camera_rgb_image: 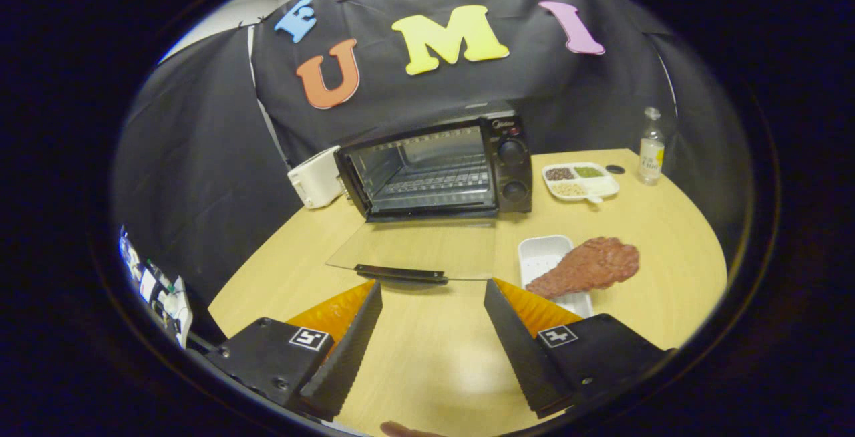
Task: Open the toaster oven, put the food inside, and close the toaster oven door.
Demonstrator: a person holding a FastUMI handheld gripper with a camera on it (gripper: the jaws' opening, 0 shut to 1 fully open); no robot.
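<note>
Wood table, tool open.

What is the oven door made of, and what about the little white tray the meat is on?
The black toaster oven's flat, lowered door looks like clear glass: the tan wooden table shows through it, with a dark handle along its edge. The small white tray under the reddish-brown meat piece seems foam or plastic, matte. The open gripper holds nothing.

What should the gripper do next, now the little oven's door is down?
Probably swing toward the drumstick-shaped meat and close on it. The toaster oven already stands open, its glass door lying flat just ahead of the fingers, and its rack looks bare. The gripper is open and holds nothing, while the meat lies across the white tray beside one finger.
</note>
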